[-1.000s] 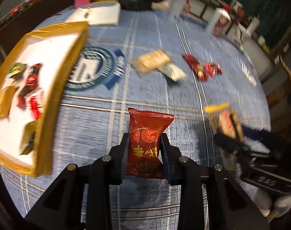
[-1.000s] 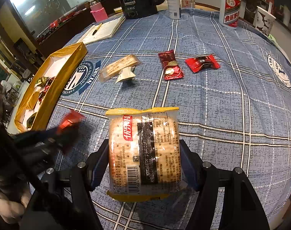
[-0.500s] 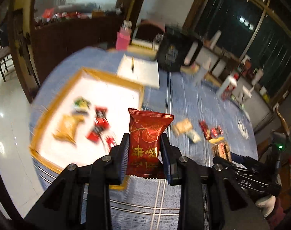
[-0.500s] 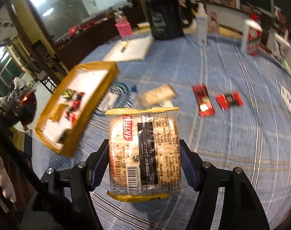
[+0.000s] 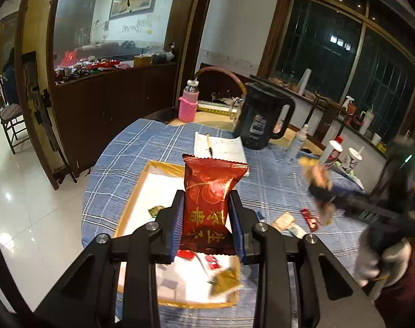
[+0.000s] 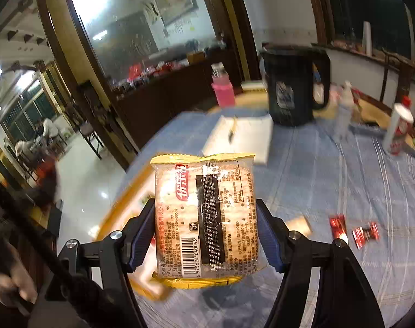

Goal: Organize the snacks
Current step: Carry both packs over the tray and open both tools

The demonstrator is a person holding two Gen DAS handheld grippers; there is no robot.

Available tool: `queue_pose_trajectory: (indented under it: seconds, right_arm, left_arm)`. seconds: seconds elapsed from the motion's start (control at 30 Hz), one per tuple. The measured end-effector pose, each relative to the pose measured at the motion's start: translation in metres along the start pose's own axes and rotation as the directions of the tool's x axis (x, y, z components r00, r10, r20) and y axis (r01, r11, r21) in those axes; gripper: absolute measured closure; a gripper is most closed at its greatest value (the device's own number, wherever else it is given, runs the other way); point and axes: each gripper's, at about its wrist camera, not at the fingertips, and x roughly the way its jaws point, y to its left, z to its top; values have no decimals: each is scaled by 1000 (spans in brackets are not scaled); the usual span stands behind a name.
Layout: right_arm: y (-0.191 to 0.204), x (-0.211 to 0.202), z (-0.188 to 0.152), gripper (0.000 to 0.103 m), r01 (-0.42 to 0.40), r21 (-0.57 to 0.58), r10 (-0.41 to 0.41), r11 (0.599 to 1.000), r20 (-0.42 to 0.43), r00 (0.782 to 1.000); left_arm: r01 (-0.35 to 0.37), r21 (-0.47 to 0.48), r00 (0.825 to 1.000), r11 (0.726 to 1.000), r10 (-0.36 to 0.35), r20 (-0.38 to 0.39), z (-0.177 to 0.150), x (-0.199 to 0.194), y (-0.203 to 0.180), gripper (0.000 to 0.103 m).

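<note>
- Both grippers have been lifted and swung toward the tray [image 5: 131,199] since a second ago; then they were low over the bench [image 5: 275,188], now the whole room is seen.
- A red packet [image 5: 207,205] is held upright in the left gripper [image 5: 206,227], above the near part of the tray.
- A cracker pack [image 6: 206,216] is clamped in the right gripper [image 6: 207,235], near the tray's right edge.
- Some small snacks [image 5: 224,278] are already laid in the tray.
- Two red candies [image 6: 353,229] and a beige pack [image 5: 282,220] are left on the bench.
- Carrying to the tray is judged the step in hand.
- Next, each gripper should be lowered over bare tray floor and opened.
</note>
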Motion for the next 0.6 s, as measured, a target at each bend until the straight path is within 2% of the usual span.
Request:
queue_pose_trajectory:
  seconds: [0.13,0.33,0.6]
  right_arm:
    - [24,27,12,34,0,-9,0,1000,-9,1000]
    - [49,95,-7,34,43,-48,-48,998,-113,992]
    - [68,177,-30,34,85,-91,-104,992,-234,967]
  left_arm:
    - [-1,-8,998,1000,0,-63,-1,38,28,70]
    - [29,-20,986,999,-32,-165,-13,95,57,70]
    - [39,-51,959,998,-51,-278,-25,157,89,70]
